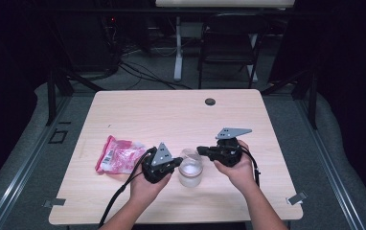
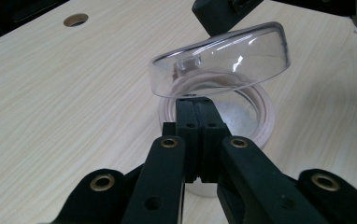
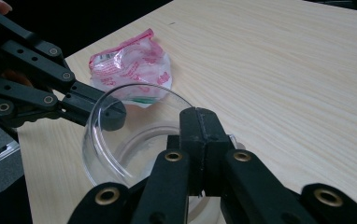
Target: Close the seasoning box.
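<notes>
A clear round jar (image 1: pixel 190 168) with white powder in it stands near the table's front middle. Its clear lid (image 2: pixel 221 58) is tilted up off the pinkish rim (image 2: pixel 260 121), raised on the far side. My left gripper (image 1: pixel 177 163) is shut, its tips (image 2: pixel 197 100) at the jar's near rim under the lid. My right gripper (image 1: pixel 201 150) is shut too, its tips (image 3: pixel 199 112) over the jar's rim beside the upright lid (image 3: pixel 103 140). I see nothing between either pair of jaws. The left gripper (image 3: pixel 113 116) shows through the lid from the right gripper view.
A crumpled pink and white plastic bag (image 1: pixel 119 154) lies left of the jar, also seen as the bag (image 3: pixel 132 65). A cable hole (image 1: pixel 210 101) sits at the table's far middle. A black chair (image 1: pixel 231 38) stands beyond the table.
</notes>
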Demonstrator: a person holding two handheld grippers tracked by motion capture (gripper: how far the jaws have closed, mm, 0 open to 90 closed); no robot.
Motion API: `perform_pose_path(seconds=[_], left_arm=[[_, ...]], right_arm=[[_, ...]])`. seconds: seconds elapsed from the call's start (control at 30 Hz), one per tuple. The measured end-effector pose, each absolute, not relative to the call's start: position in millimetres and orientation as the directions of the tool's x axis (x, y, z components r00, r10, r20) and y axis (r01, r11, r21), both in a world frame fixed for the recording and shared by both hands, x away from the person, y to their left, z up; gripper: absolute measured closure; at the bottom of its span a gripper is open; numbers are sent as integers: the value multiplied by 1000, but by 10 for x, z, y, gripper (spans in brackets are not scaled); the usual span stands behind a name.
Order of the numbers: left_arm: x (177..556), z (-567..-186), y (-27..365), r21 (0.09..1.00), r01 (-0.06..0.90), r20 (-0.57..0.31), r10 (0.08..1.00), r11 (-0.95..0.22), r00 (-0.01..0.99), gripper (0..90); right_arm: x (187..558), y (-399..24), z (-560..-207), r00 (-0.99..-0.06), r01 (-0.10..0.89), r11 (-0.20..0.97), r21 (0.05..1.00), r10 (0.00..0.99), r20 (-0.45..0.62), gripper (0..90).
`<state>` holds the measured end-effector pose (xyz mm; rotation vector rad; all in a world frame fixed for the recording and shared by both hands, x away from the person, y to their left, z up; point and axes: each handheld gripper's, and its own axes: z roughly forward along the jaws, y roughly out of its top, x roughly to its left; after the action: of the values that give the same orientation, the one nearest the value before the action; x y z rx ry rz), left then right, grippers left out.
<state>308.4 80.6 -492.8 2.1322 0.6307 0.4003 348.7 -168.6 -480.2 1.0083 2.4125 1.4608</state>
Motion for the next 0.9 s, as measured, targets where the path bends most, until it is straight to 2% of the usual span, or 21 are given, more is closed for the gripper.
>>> perform_pose_path(seconds=[0.9], left_arm=[[2988, -5163, 886, 795, 325, 26, 565, -511, 825, 894]], right_arm=[[3470, -1570, -4877, -785, 465, 347, 815, 588, 197, 893]])
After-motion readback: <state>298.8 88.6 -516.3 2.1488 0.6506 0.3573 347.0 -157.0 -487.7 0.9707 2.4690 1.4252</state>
